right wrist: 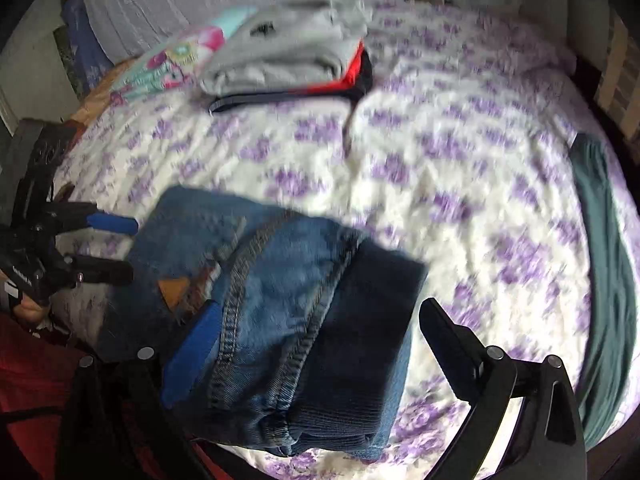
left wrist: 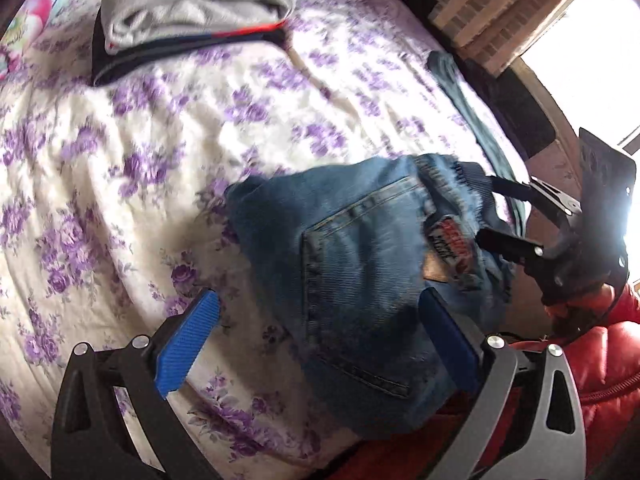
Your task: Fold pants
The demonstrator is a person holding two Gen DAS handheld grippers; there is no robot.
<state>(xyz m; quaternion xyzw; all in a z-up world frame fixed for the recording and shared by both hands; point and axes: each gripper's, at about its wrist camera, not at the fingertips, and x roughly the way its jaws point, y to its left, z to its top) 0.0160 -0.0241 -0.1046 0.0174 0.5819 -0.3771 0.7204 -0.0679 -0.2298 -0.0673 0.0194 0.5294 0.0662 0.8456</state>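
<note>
A folded pair of blue jeans (left wrist: 360,272) lies on the purple-flowered bedsheet (left wrist: 120,184), back pocket and patch facing up. My left gripper (left wrist: 320,340) is open above the near end, and the jeans lie between its blue pads (left wrist: 188,344) without being pinched. In the right wrist view the jeans (right wrist: 288,300) show their seams and a dark folded leg. My right gripper (right wrist: 320,348) is open over them, its black finger clear of the cloth. Each gripper shows in the other's view, the right gripper (left wrist: 492,216) and the left gripper (right wrist: 116,246), both at the waistband end.
A stack of folded clothes (right wrist: 288,56) with a grey one on top sits farther back on the bed. A dark green garment (right wrist: 604,260) lies along the right edge. A colourful pillow (right wrist: 172,64) is at the back left. A person's red jacket (left wrist: 580,360) is close below.
</note>
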